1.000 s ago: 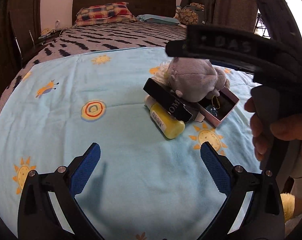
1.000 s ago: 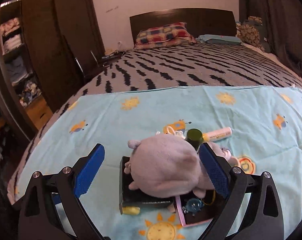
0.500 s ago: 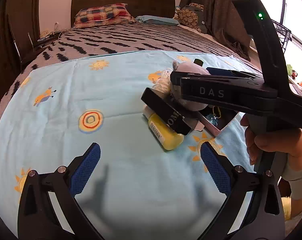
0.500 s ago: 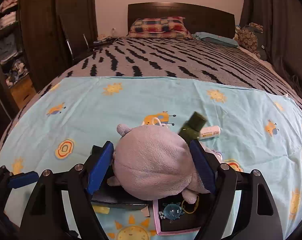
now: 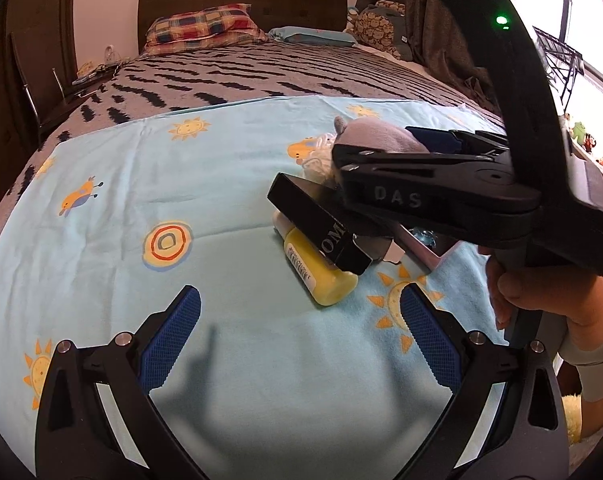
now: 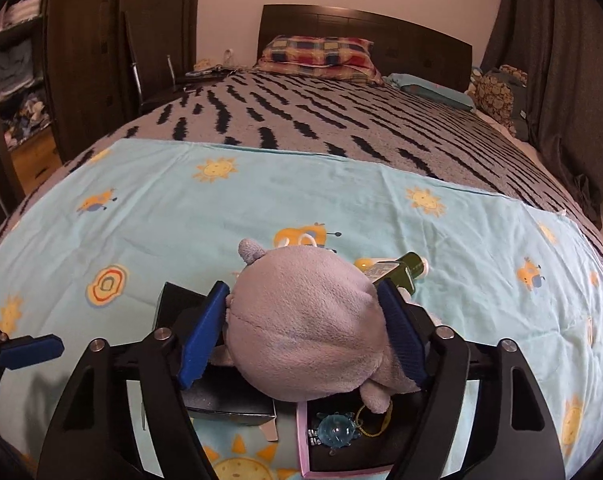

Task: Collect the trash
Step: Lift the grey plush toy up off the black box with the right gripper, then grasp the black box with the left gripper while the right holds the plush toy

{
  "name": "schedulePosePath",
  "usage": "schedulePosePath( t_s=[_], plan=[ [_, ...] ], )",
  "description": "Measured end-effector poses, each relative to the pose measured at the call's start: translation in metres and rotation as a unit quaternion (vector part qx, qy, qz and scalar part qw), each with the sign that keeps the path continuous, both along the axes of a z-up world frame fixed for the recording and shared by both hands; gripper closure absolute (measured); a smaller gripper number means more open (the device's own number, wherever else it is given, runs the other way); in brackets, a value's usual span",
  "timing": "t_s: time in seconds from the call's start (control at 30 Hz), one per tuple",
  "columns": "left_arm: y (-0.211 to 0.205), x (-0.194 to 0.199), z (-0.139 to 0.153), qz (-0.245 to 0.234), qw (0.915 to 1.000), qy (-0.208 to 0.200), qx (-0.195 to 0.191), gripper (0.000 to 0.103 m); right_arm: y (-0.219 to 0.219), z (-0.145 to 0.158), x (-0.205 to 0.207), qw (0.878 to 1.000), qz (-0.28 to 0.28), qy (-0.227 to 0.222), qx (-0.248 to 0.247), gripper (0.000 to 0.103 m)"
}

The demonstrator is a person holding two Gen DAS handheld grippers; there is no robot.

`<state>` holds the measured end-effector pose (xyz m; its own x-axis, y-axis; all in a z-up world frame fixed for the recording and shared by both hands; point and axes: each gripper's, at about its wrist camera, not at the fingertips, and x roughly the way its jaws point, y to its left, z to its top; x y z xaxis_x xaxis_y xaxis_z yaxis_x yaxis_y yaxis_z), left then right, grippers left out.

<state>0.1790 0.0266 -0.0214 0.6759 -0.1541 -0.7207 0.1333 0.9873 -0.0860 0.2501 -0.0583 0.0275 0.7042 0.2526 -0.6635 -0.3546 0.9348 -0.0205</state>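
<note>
hovering low over the light blue sheet (image 5: 229, 184), the left gripper (image 5: 299, 340) points forward with its blue-padded fingers (image 5: 169, 340) spread wide and nothing between them, their shadow falling on the cloth just ahead. at about one o'clock from it, in the left wrist view, lies the pile of things: a yellow bottle (image 5: 317, 270) on its side, a long black box (image 5: 319, 228) resting across the bottle's far end, and behind that the grey plush toy (image 5: 375, 138). the right gripper (image 6: 303, 330) reaches in from three o'clock in that view, held level, and the person's right hand (image 5: 517, 292) wraps its handle below, with a pale sleeve at the wrist. from the right wrist view the right gripper's jaws are closed in on the plush toy, one blue pad (image 6: 203, 330) pressed to its left side and the other to its right, so the round grey body fills the gap. the toy sits on the black box and on the edge of a pink-rimmed tray (image 6: 301, 440) at six o'clock, which holds a blue spiky ball (image 6: 335, 432) on a yellow cord. a dark green bottle (image 6: 397, 272) leans at two o'clock from the toy, touching the right pad's tip. at nine o'clock one fingertip of the left gripper shows at the frame edge. beyond the sheet is a grey zebra-striped blanket (image 6: 321, 120), with a plaid pillow (image 6: 321, 54) at twelve o'clock against the dark headboard (image 6: 421, 46).
</note>
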Motion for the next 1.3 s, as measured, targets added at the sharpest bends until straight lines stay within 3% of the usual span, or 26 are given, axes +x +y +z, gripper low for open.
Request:
schedulePosePath(
  t_s=[0.2,0.27,0.5,0.67,0.87,1.17,1.3],
  plan=[
    [-0.008,0.009,0.009,-0.004,0.9999,-0.015,0.0,0.01,-0.037,0.019,-0.001,0.996,-0.006,0.02,0.082,0.033],
    [-0.013,0.014,0.01,-0.01,0.9998,-0.015,-0.001,0.02,-0.049,0.026,-0.002,0.994,-0.01,0.023,0.108,0.033],
    [-0.024,0.049,0.003,-0.003,0.9999,0.001,0.013,0.031,-0.082,0.044,-0.012,0.989,-0.016,0.009,0.149,0.033],
    [-0.028,0.066,-0.002,-0.005,0.9998,0.016,0.009,0.055,-0.096,0.058,-0.023,0.988,-0.016,-0.009,0.152,0.033],
    [-0.037,0.065,0.012,-0.011,0.9999,-0.003,0.012,0.073,-0.112,0.061,-0.032,0.988,-0.023,-0.013,0.152,0.033],
    [-0.069,0.045,0.016,-0.052,0.9977,0.0,0.044,0.075,-0.136,0.059,-0.05,0.988,-0.035,-0.01,0.153,0.033],
    [-0.075,0.033,0.015,-0.055,0.9979,0.008,0.033,0.074,-0.149,0.061,-0.062,0.987,-0.04,-0.014,0.153,0.033]
  ],
)
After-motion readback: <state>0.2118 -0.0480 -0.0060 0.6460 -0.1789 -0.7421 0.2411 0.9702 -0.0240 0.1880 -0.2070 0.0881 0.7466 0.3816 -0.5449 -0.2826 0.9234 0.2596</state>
